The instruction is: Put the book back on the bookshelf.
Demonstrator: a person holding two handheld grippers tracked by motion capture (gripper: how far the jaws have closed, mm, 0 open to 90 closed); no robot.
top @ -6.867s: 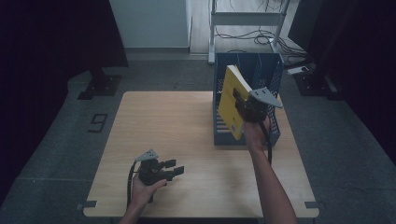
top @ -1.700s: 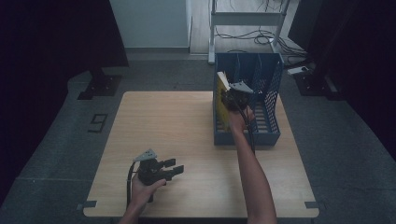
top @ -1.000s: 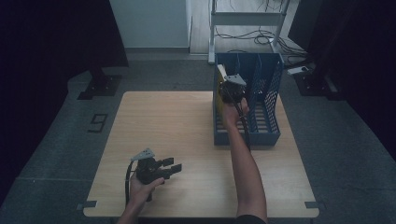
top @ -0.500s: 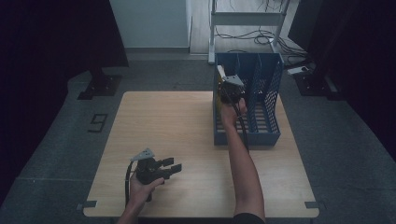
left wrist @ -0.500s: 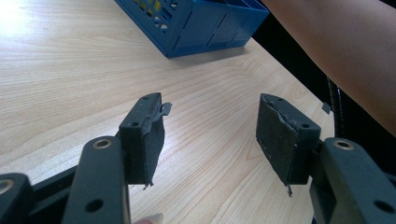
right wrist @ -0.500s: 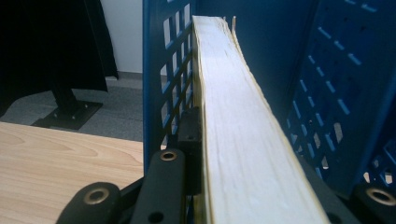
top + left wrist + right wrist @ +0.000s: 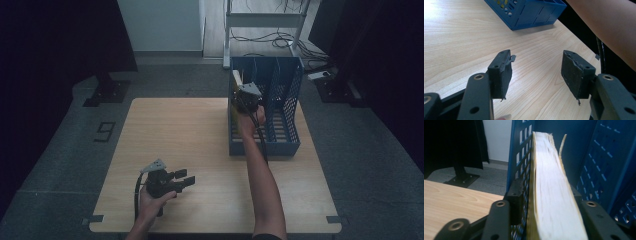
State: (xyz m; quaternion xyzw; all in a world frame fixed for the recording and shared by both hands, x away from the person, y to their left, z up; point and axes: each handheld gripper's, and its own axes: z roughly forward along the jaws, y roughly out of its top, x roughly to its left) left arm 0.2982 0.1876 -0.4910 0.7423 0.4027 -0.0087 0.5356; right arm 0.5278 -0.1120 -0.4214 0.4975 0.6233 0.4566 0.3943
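1. The thick yellow-covered book (image 7: 551,195) stands upright on edge, page edges facing the right gripper (image 7: 248,98), in the leftmost compartment of the blue perforated plastic file rack (image 7: 285,100).
2. The right gripper's jaws, just opening, straddle the book.
3. The left gripper (image 7: 536,72) is open and empty over the light wooden table (image 7: 190,130).

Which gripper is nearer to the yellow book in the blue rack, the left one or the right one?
Right. The right gripper is at the yellow book inside the blue rack, jaws on either side. The left gripper rests far off, near the table's front edge.
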